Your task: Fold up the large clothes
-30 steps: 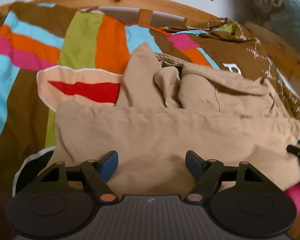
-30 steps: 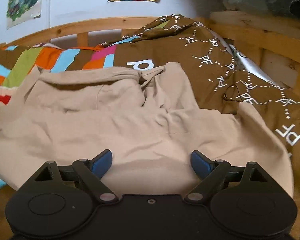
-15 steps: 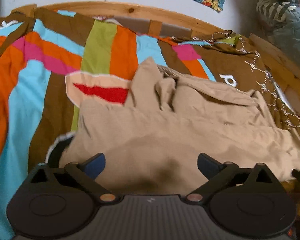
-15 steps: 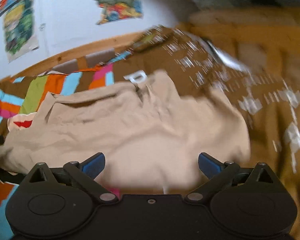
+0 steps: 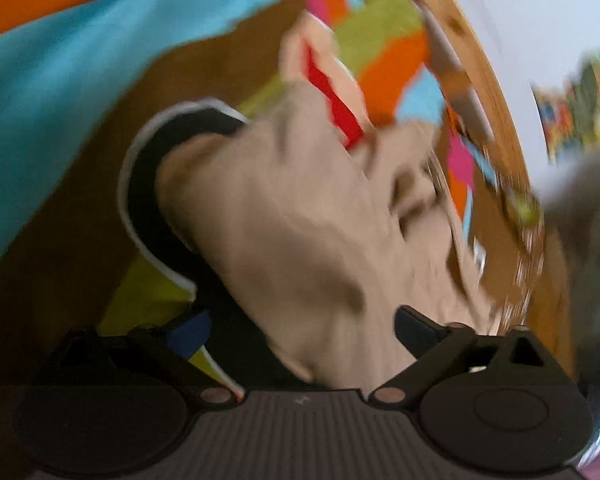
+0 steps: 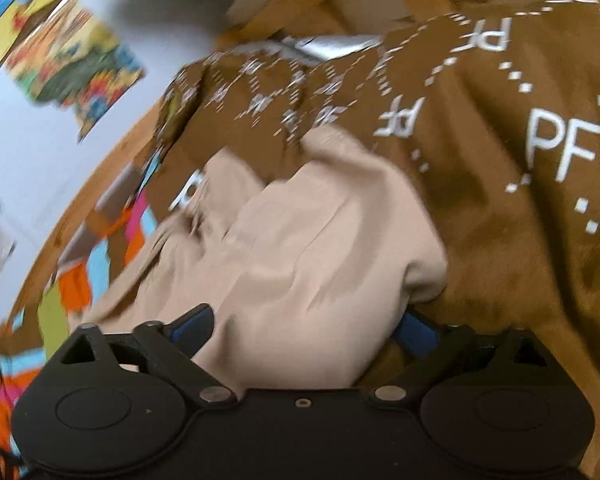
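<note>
The beige garment (image 6: pixel 300 264) was soft matt cloth, creased. Under it lay a matt cotton-like bedspread (image 5: pixel 60 80) in bright patches and a brown printed cloth (image 6: pixel 520 240). The bed frame (image 5: pixel 488 92) was smooth light wood; the fingers (image 6: pixel 416 336) were matt plastic.

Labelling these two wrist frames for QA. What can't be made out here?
- Left wrist view: motion blur smears the beige fabric garment; its type and fold state are unreadable.
- Left gripper: wide open; whether its fingers touch the cloth is unclear.
- Right wrist view: the garment drapes over the right gripper, hiding the gap between its blue pads.
- Colourful wall posters: too blurred to read.
- The garment's near edge is cut off by both gripper bodies.
</note>
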A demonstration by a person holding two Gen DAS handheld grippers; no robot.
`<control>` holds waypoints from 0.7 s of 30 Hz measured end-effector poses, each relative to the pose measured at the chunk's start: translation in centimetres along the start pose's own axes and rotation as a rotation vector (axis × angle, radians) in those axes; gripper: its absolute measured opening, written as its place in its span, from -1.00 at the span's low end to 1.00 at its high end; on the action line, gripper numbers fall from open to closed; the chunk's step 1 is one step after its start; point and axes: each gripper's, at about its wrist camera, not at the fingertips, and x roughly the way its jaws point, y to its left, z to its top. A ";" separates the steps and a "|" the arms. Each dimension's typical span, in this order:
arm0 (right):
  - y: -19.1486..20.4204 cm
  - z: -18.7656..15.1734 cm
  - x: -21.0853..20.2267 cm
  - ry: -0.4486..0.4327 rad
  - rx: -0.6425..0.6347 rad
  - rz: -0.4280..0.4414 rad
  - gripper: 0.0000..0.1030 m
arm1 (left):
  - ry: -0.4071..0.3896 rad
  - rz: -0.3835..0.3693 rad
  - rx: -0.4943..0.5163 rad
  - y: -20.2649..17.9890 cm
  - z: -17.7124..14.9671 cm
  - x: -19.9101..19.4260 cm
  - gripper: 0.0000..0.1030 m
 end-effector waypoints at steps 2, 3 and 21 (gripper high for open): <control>-0.1 0.2 0.2 -0.021 0.006 -0.049 0.24 | -0.039 0.028 -0.017 0.4 0.2 -0.3 0.12; -0.2 0.1 0.1 -0.034 0.001 -0.078 0.07 | -0.054 0.059 0.000 0.3 0.2 -0.4 -0.08; 1.0 -0.1 -11.0 -0.118 -0.100 -0.054 -0.91 | -0.159 0.095 0.201 -3.2 -2.1 -9.1 -1.00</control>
